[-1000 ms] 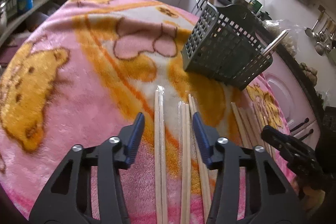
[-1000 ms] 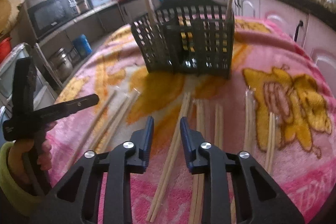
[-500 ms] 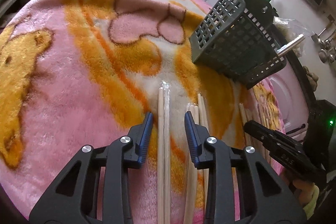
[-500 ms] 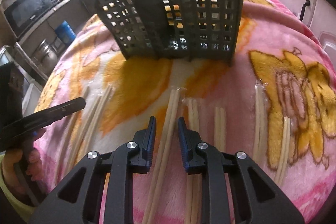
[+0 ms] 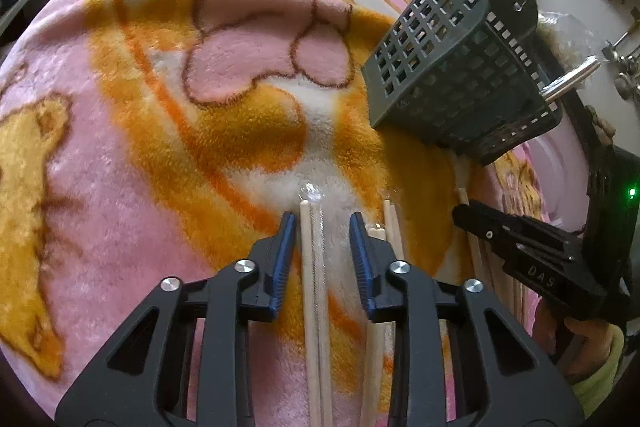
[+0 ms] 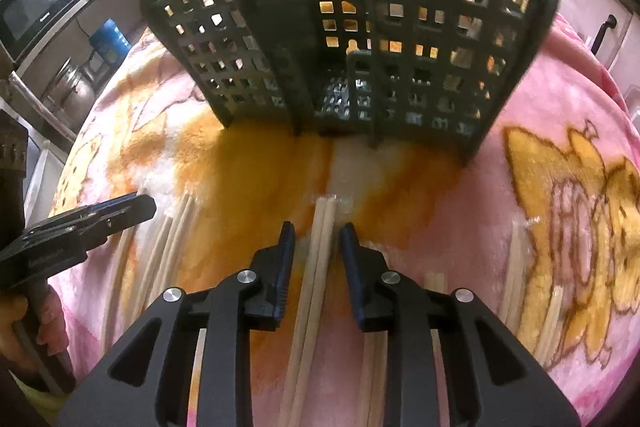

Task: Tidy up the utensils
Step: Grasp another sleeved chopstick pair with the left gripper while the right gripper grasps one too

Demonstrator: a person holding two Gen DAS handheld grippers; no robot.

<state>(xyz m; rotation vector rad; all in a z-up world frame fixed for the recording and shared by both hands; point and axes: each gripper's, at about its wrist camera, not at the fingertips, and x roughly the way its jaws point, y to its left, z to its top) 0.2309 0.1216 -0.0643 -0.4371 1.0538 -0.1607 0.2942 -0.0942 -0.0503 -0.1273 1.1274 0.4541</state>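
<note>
A wrapped pair of pale wooden chopsticks (image 5: pixel 314 267) at lower centre is straddled, ungripped, by the released left tongs (image 5: pixel 322 223). Another pair (image 6: pixel 320 247), below the dark slotted plastic basket (image 6: pixel 352 39), is bracketed by the released right tongs (image 6: pixel 317 233).

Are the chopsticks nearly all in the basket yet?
Not nearly. Only a couple of sticks stand in the basket. The left gripper and right gripper are each open around a chopstick pair lying on the blanket, not yet gripped. Several more pairs wait beside them.
</note>
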